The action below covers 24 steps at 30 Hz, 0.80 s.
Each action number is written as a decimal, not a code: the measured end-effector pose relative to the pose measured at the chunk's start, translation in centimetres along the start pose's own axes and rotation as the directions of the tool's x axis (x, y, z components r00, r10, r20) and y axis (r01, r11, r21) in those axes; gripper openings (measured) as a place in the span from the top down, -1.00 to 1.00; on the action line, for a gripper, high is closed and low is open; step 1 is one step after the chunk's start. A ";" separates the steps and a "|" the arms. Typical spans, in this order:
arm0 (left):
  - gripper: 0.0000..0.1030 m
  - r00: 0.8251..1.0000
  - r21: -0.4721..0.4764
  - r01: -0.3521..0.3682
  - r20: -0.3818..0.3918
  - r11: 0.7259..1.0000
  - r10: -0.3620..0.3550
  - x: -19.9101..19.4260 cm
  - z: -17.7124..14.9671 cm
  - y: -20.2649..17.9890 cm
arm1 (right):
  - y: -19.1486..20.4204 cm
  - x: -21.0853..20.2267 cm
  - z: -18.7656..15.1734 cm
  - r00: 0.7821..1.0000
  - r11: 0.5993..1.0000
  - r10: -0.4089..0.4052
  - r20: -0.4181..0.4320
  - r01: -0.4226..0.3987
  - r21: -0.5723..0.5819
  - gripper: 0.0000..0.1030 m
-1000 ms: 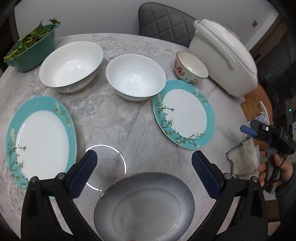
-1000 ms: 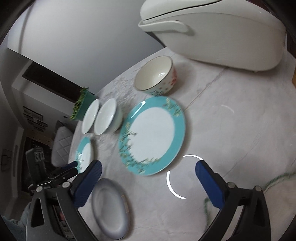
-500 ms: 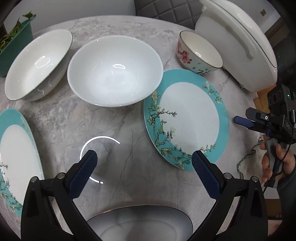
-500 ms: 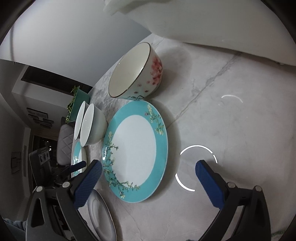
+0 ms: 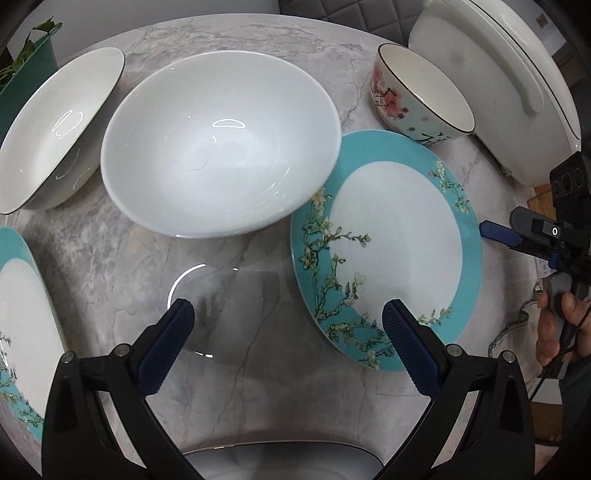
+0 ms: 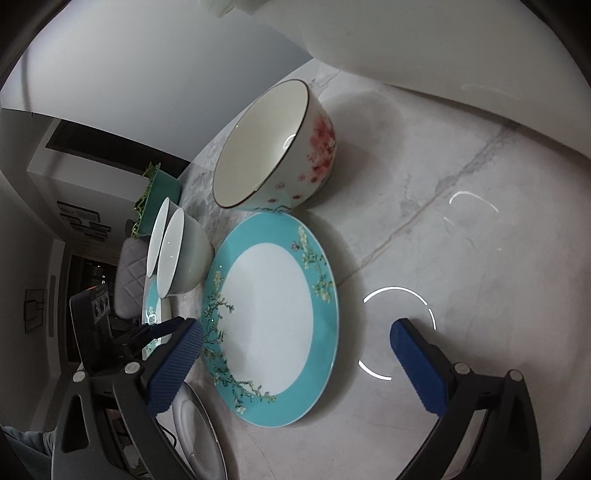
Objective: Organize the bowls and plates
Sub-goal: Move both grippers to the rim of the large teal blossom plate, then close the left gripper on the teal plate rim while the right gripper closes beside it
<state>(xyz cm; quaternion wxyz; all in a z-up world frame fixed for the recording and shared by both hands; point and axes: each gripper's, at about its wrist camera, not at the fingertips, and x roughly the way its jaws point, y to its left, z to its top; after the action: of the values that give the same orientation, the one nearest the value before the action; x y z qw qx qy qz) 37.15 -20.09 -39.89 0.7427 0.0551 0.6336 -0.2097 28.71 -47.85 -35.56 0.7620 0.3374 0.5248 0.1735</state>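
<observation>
A teal-rimmed floral plate lies on the marble table. Beside it stands a white bowl, with a second white bowl at the left. A pink-flowered bowl sits behind the plate. Another teal plate lies at the far left. A grey plate shows at the near edge. My left gripper is open, low over the table between white bowl and plate. My right gripper is open, straddling the teal plate's near rim.
A white rice cooker stands at the back right. A green tub of leaves sits at the back left. A quilted grey chair is behind the table. A hand holds the right gripper's handle.
Both grippers have moved forward and lower toward the right teal plate. The dishes loom larger, and the grey plate has slid to the bottom edge of the left view.
</observation>
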 end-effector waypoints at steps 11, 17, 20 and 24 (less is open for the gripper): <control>-0.47 1.000 0.006 0.022 -0.008 1.000 -0.022 1.5 0.6 -0.6 | 0.1 0.3 0.1 0.999 1.000 0.008 -0.037 -0.008 -0.016 -0.74; -0.21 1.000 0.004 0.026 -0.008 1.000 -0.026 1.7 1.3 -0.9 | 0.1 0.7 -0.2 0.998 1.000 0.003 -0.070 -0.005 -0.021 -0.28; 0.01 0.999 -0.003 0.043 -0.013 0.999 -0.043 1.7 1.5 -0.7 | 0.1 0.9 -0.2 0.997 1.000 -0.001 -0.075 -0.001 -0.017 -0.13; 0.18 0.997 -0.005 0.076 -0.021 0.997 -0.076 1.7 1.8 -0.5 | -0.2 1.1 -0.1 0.996 1.000 -0.004 -0.089 0.002 -0.015 0.11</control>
<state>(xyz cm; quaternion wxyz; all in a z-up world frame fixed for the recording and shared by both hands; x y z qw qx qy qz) 38.79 -21.53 -41.10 0.7274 0.0317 0.6435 -0.2360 28.98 -47.25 -36.45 0.7406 0.3227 0.5575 0.1912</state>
